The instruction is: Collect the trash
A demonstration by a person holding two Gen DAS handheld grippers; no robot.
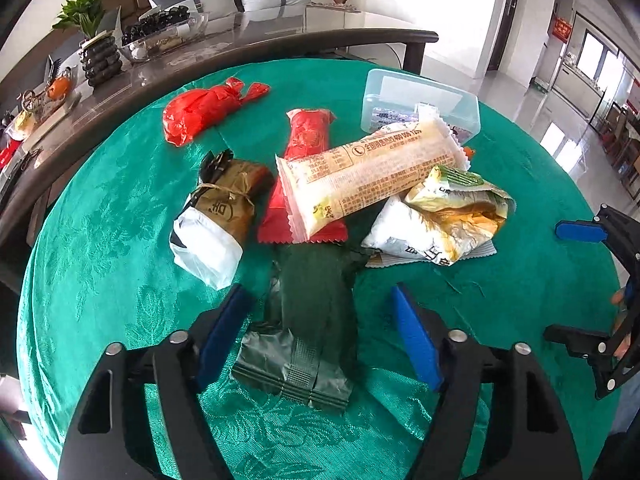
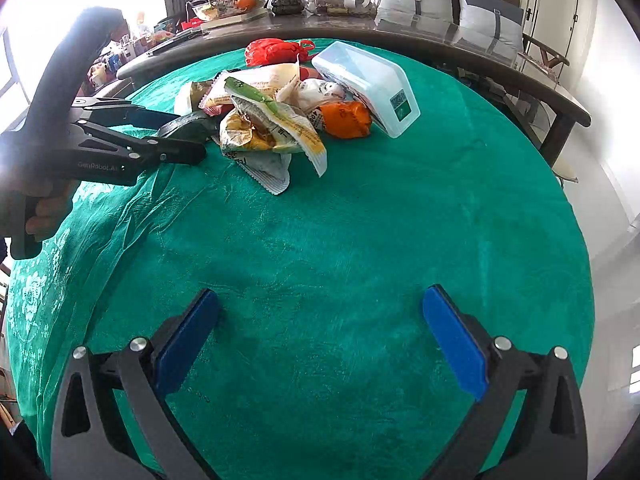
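Note:
A pile of trash lies on the green tablecloth (image 1: pixel 100 240). In the left wrist view my left gripper (image 1: pixel 320 300) is open, its blue pads on either side of a dark green wrapper (image 1: pixel 308 320). Beyond it lie a long cream wrapper (image 1: pixel 372 172), a red wrapper (image 1: pixel 308 140), a brown and white packet (image 1: pixel 216 216), a crumpled yellow-white bag (image 1: pixel 436 220) and a red plastic bag (image 1: pixel 204 110). My right gripper (image 2: pixel 320 300) is open and empty over bare cloth, short of the pile (image 2: pixel 272 120). It also shows at the right edge of the left wrist view (image 1: pixel 588 280).
A clear plastic box (image 1: pixel 420 100) stands behind the pile; it also shows in the right wrist view (image 2: pixel 372 80), with an orange bag (image 2: pixel 346 120) beside it. A dark glossy table (image 1: pixel 240 40) with a plant, bowls and clutter borders the far side.

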